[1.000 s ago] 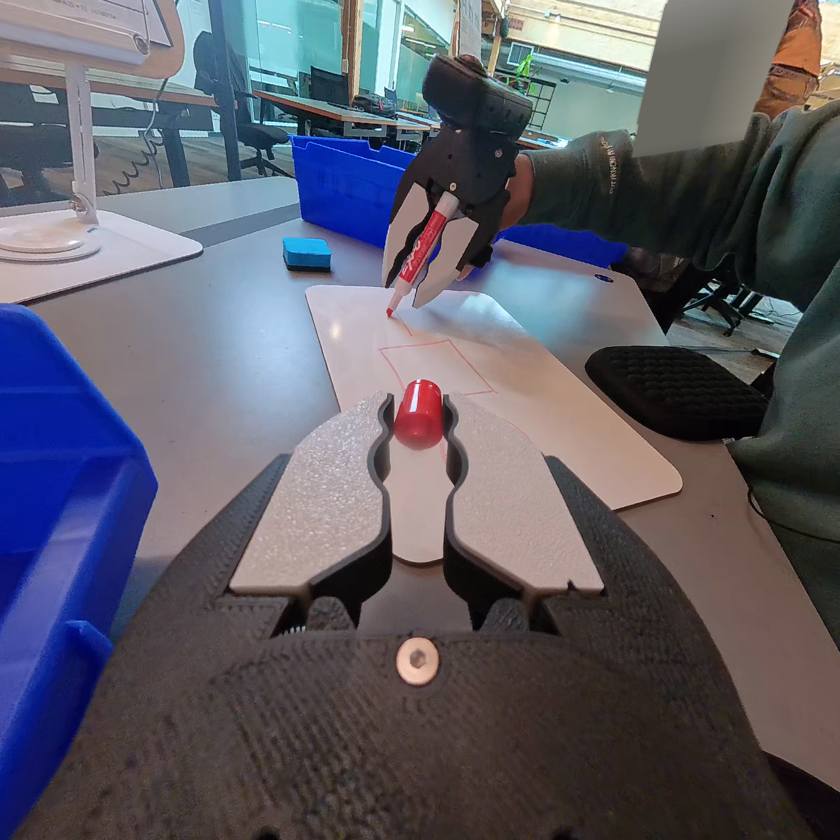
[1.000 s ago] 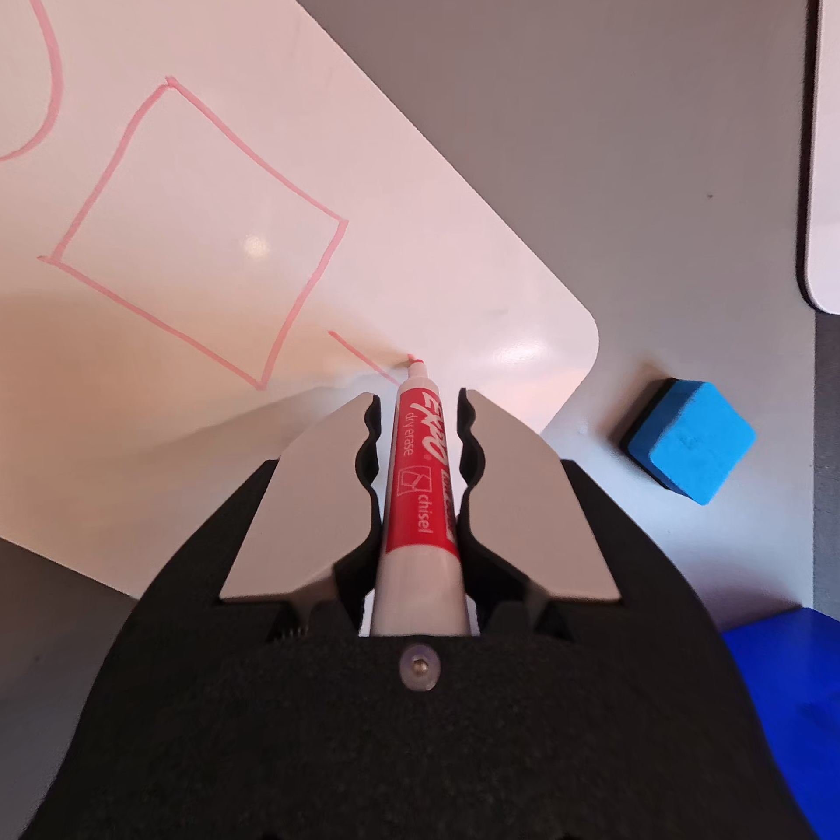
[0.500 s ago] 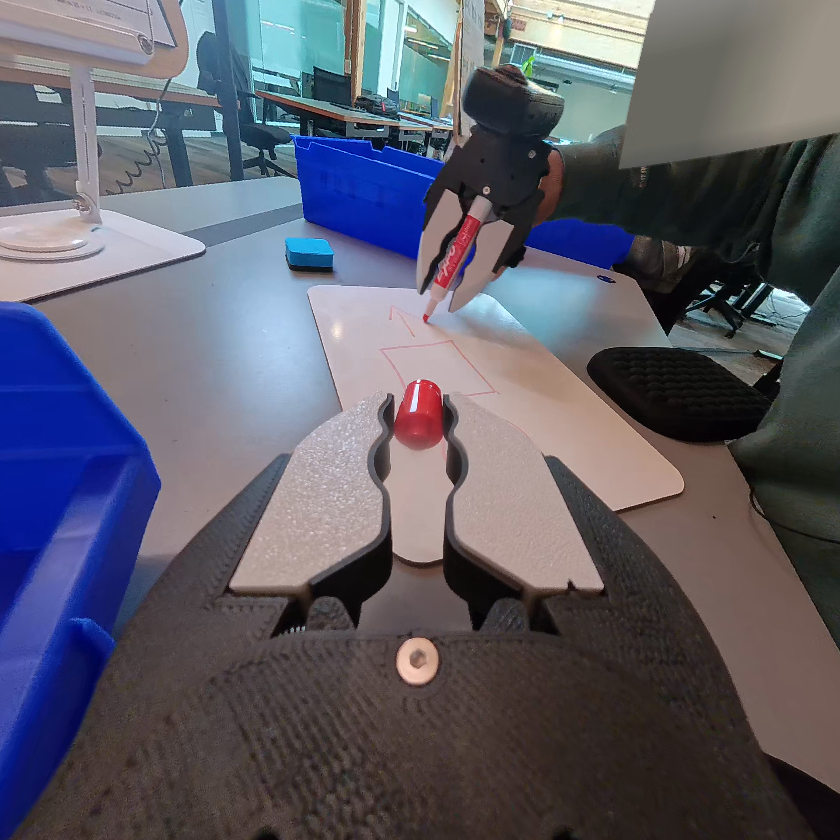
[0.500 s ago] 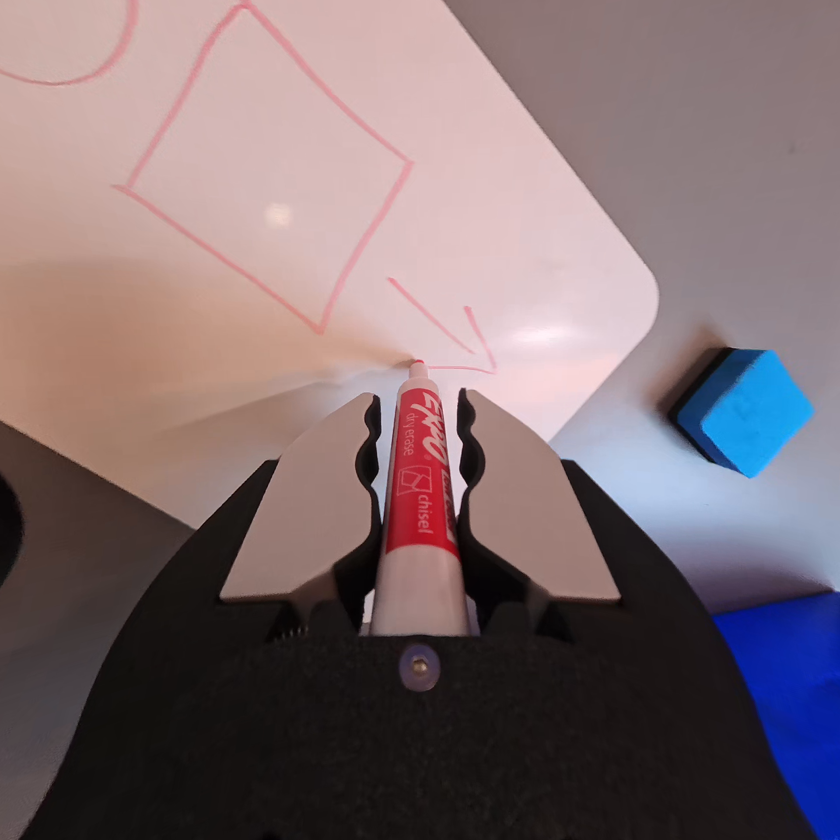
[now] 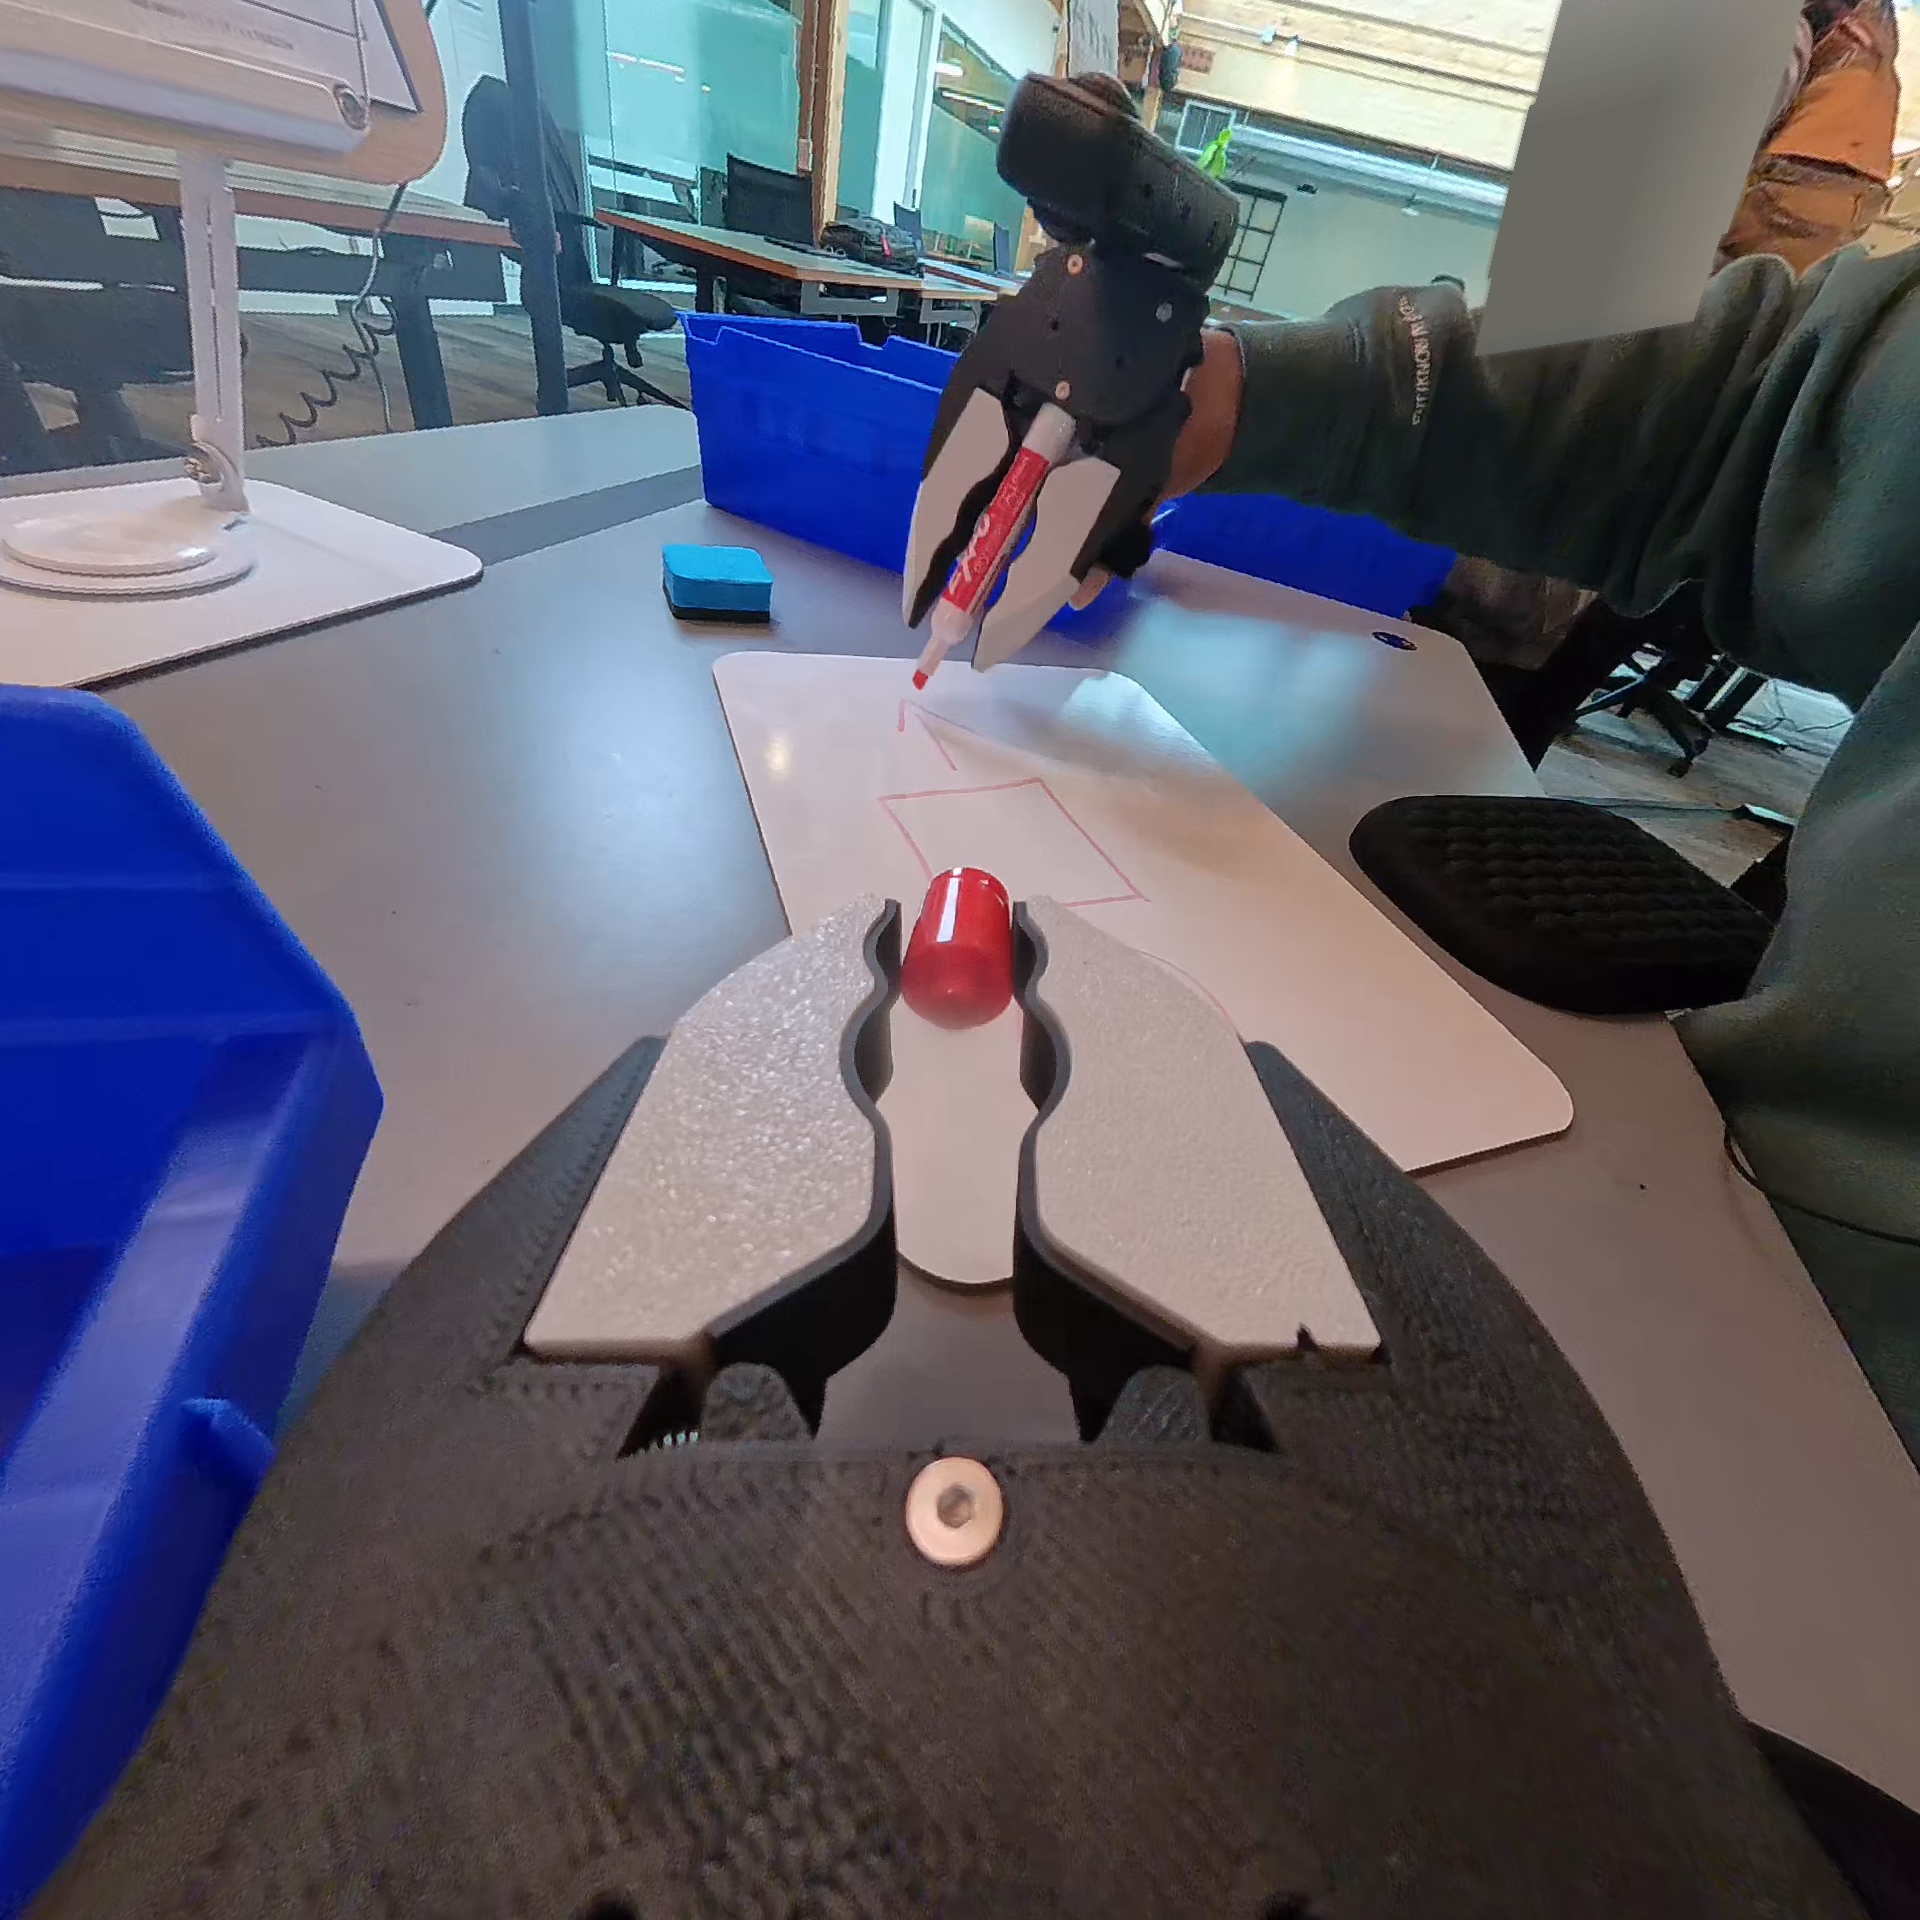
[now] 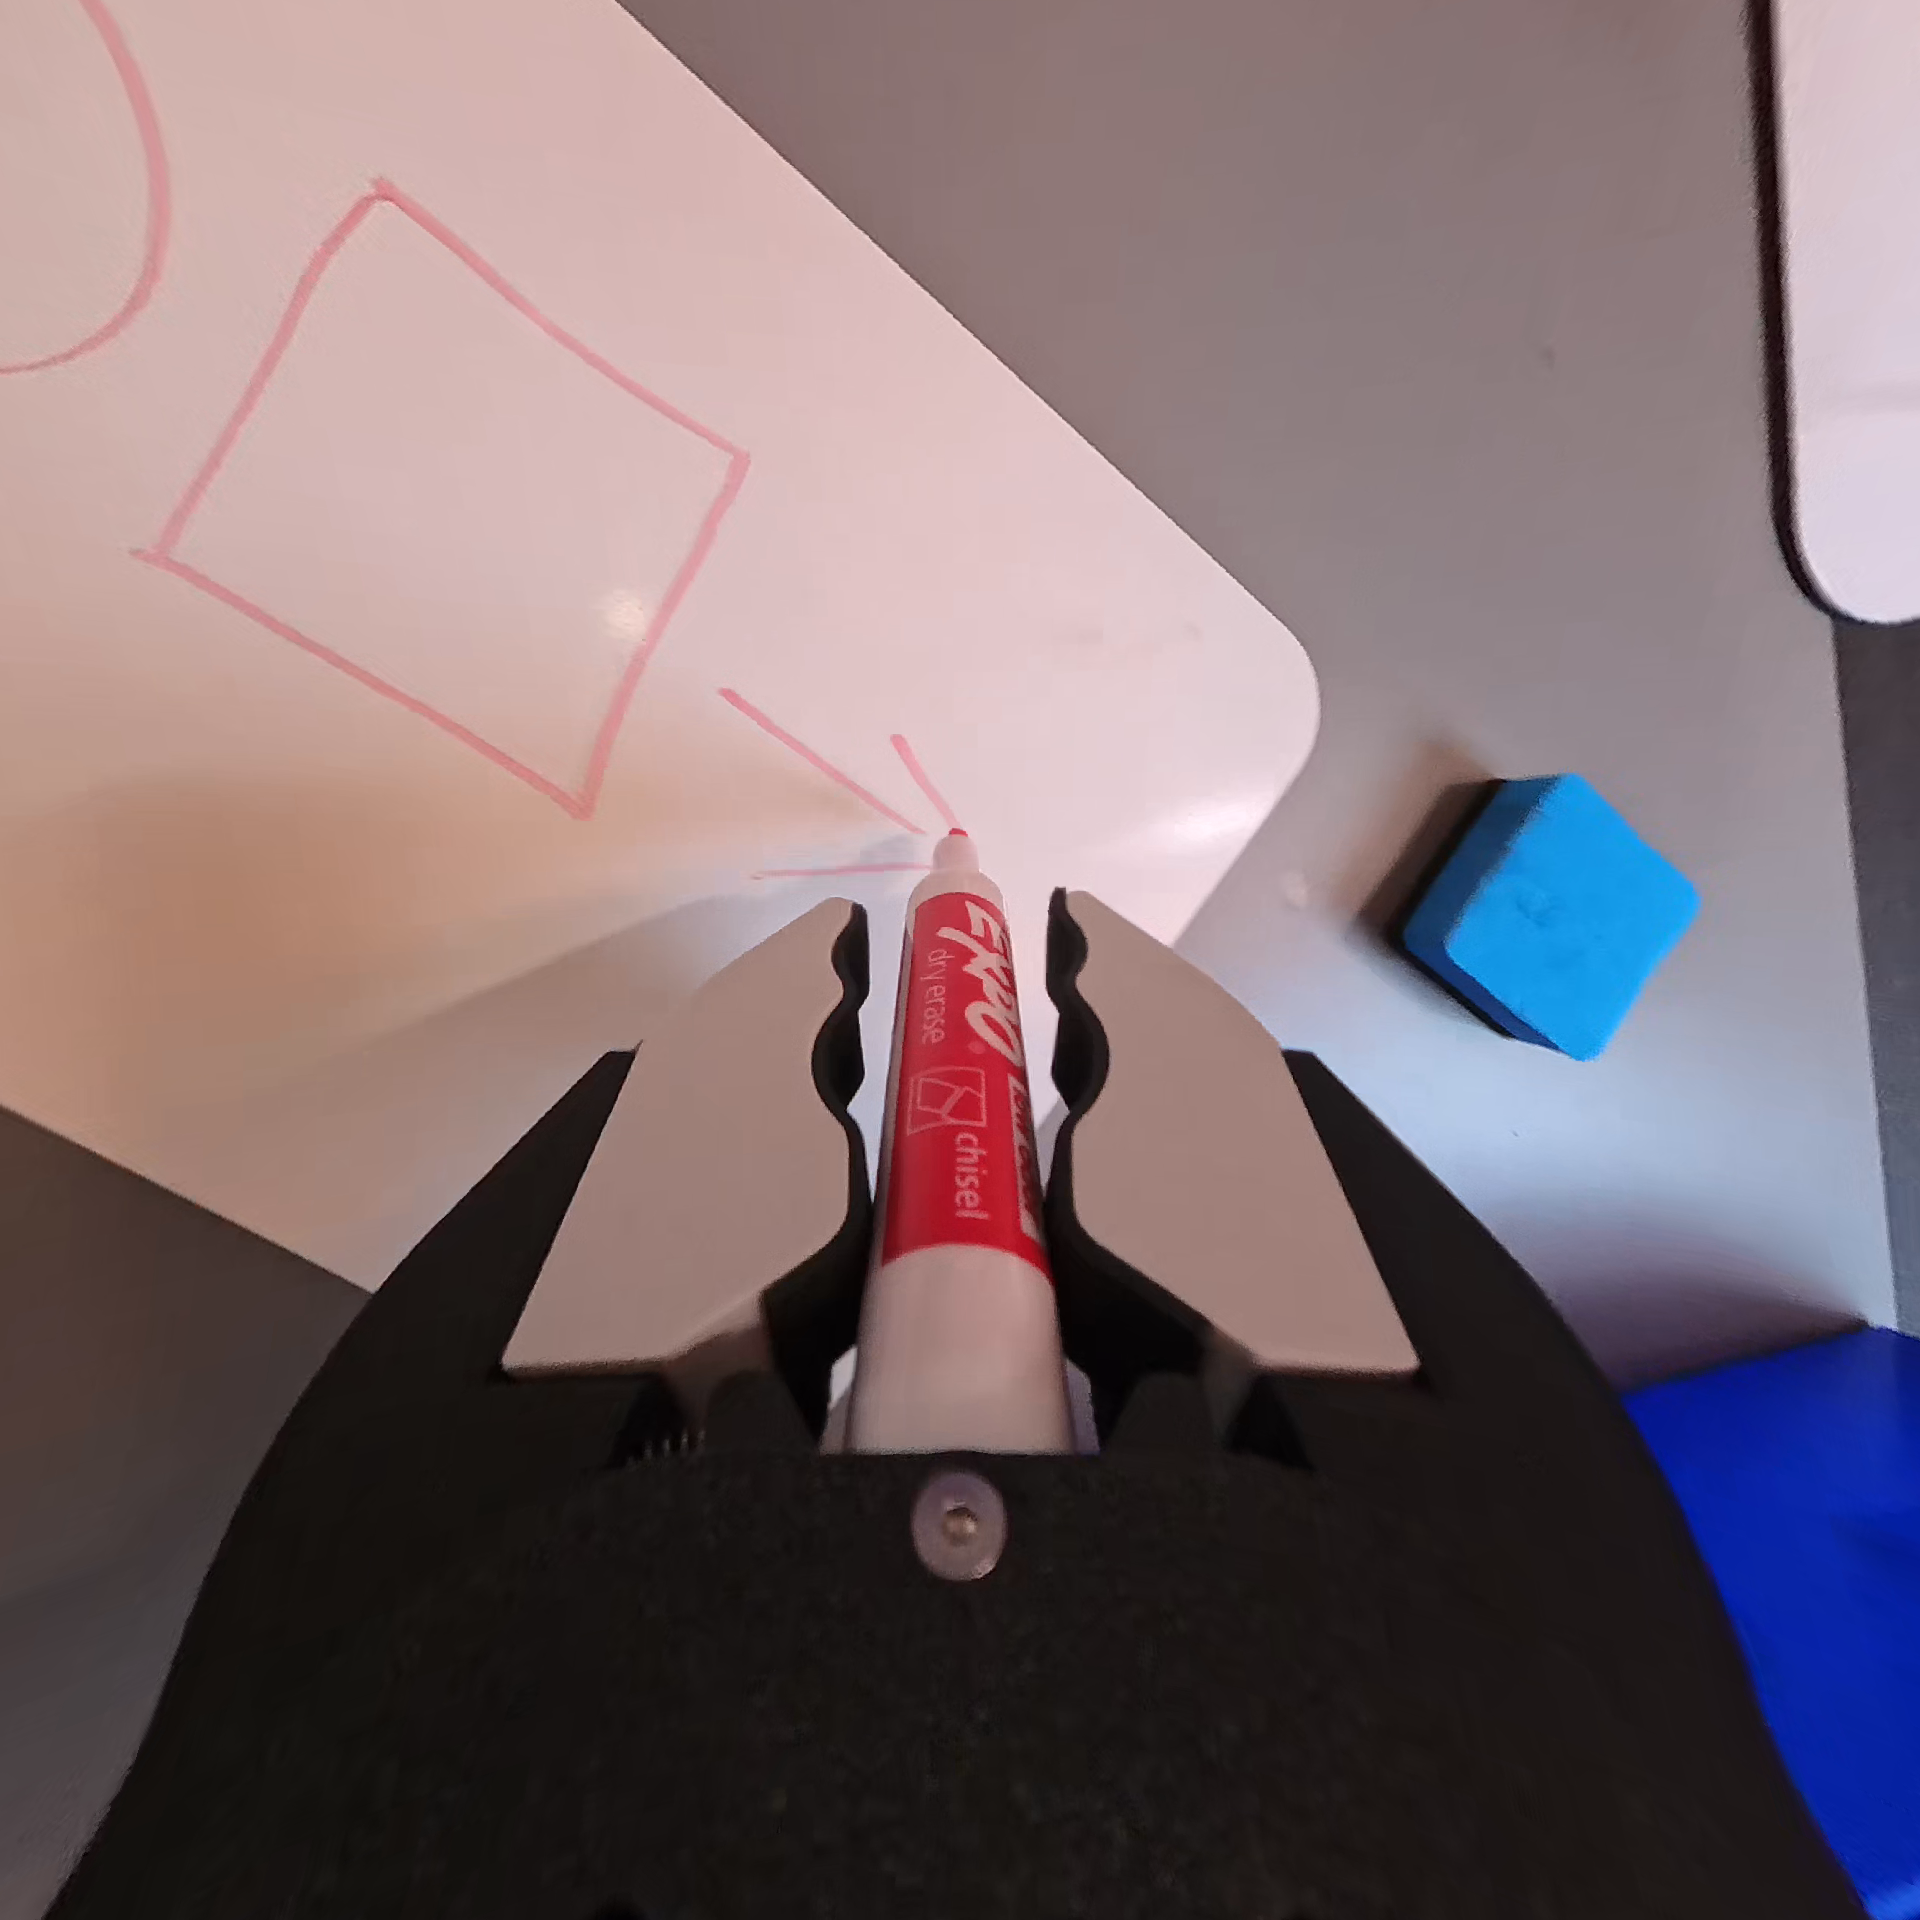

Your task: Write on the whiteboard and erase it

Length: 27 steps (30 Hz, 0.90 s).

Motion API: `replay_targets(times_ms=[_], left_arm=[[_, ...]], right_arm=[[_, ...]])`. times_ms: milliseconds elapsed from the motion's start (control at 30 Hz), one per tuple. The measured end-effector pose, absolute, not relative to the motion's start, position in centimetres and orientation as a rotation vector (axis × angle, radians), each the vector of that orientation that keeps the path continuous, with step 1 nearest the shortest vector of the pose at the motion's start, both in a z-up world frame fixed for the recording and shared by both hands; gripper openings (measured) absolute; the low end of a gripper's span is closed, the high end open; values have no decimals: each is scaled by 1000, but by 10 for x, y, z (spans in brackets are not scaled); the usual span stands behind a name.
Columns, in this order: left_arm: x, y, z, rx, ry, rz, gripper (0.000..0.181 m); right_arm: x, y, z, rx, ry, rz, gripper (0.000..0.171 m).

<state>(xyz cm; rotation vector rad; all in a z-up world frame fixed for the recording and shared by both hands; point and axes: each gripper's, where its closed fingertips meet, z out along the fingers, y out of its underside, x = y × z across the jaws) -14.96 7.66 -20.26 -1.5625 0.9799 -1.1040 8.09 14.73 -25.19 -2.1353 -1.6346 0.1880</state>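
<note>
While one grey surface (image 5: 520,831) carries everything, two blue bins stand on it: one (image 5: 156,1039) at its left edge, one (image 5: 810,436) toward the far edge. One whiteboard (image 5: 1299,987) lies flat mid-surface, bearing one red square, one arrow and part of a curve. One blue eraser (image 6: 1548,914) sits just off the board's far corner. The right hand-held gripper (image 6: 951,914) clamps one red marker (image 6: 961,1091), tip at the arrowhead. The left hand-held gripper (image 5: 954,914) pinches one red cap (image 5: 956,961).
</note>
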Motion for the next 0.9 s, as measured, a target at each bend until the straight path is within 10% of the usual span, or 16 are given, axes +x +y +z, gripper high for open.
replay_targets(times_ms=[900], left_arm=[[-150, 75, -202, -1559, 984, -1105, 20]], right_arm=[[79, 146, -264, -2138, -1695, 137, 34]])
